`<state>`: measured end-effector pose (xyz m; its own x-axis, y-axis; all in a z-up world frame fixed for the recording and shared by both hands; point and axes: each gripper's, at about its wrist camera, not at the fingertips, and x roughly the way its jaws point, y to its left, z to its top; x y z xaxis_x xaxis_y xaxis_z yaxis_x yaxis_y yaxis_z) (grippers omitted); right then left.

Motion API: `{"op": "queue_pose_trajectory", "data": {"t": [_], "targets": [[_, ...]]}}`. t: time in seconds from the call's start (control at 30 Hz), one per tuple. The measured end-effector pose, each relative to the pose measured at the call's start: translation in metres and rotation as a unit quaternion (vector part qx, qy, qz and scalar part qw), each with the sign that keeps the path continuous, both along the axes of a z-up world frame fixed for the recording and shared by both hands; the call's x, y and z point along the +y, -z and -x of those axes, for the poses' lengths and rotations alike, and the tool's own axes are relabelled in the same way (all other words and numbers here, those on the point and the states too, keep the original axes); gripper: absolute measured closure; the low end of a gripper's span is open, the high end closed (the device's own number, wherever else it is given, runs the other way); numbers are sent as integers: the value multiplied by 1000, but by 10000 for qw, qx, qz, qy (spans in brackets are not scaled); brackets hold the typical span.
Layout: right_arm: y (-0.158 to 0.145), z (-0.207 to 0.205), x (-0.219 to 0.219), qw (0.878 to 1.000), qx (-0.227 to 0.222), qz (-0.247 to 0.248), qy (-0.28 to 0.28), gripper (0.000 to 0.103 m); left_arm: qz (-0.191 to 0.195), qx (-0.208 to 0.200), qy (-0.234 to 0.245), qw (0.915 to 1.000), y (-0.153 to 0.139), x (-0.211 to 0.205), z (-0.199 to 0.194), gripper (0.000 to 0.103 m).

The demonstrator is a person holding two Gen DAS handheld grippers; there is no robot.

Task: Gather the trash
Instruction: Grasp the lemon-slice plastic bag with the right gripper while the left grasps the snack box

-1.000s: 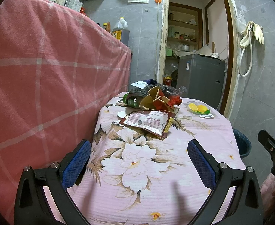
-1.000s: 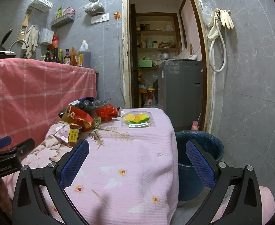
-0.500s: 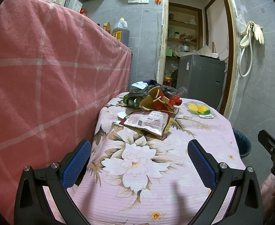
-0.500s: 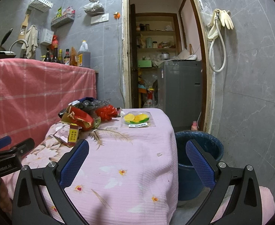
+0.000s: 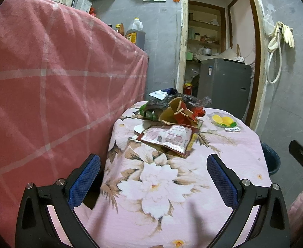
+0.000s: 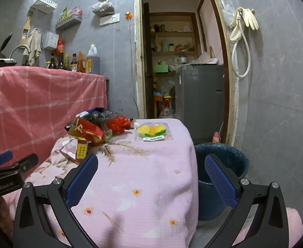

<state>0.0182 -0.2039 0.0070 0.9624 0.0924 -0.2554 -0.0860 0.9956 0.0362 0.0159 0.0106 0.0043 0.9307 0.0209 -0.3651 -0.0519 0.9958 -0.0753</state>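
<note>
Pink floral cloth [image 5: 172,186] lies below both tongs, left [image 5: 153,177] and right [image 6: 151,177], released and empty. Trash [image 5: 172,122] sits piled ahead, untouched; bin [image 6: 221,165] beside right tongs. Nothing collected.

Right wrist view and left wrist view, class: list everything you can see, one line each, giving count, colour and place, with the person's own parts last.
Floral pink tablecloth: one, over the table.
Flat red-and-white printed packet: one, nearest of the pile.
Crumpled red paper bag: one, mid-pile.
Crumpled red plastic bag: one, pile's right.
Clear packet of yellow slices: one, table's far right.
Dark blue bucket: one, floor, right of table.
Pink checked cloth: one, left.
Grey cabinet: one, doorway.
Left tongs: open, blue pads.
Right tongs: open, blue pads.
</note>
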Motion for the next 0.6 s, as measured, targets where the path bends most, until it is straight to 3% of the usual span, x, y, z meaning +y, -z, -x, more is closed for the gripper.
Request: {"op": "queue_pose_trajectory", "data": {"t": [0.2,0.6], "targets": [[-13,-20,-6,9998,19,5,-221,0,47,155,-128,9998,-9,10,-23,2],[-28,-98,-19,9975,406,70,-581,0,179,700,389,9966,-11,-9,-76,3]]}}
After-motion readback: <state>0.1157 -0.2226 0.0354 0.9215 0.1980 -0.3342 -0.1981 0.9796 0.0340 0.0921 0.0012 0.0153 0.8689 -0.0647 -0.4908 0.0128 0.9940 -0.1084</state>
